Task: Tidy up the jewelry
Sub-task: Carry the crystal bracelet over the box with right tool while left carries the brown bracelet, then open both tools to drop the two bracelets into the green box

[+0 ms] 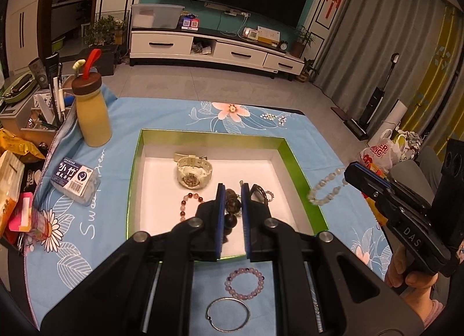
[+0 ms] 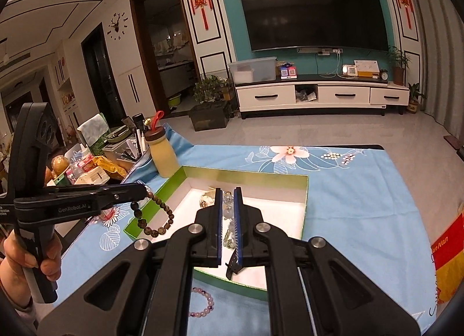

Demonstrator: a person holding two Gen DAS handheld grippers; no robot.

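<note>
A green-walled box (image 1: pixel 301 173) with a white floor lies on the blue flowered cloth. In it lie a cream watch (image 1: pixel 193 173) and a red-and-pink bead bracelet (image 1: pixel 185 205). My left gripper (image 1: pixel 233 191) is shut on a dark brown bead bracelet (image 2: pixel 153 220), which hangs over the box's left wall. My right gripper (image 2: pixel 228 195) is shut on a pale green bead bracelet (image 1: pixel 324 188), which hangs above the box's right edge. A lilac bead bracelet (image 1: pixel 246 283) and a thin silver bangle (image 1: pixel 227 314) lie on the cloth in front of the box.
A yellow bottle (image 1: pixel 92 115) with a brown cap stands at the cloth's back left. A small labelled plastic case (image 1: pixel 76 180) lies left of the box. Cluttered boxes and pens fill the left side. A plastic bag (image 1: pixel 380 153) sits to the right.
</note>
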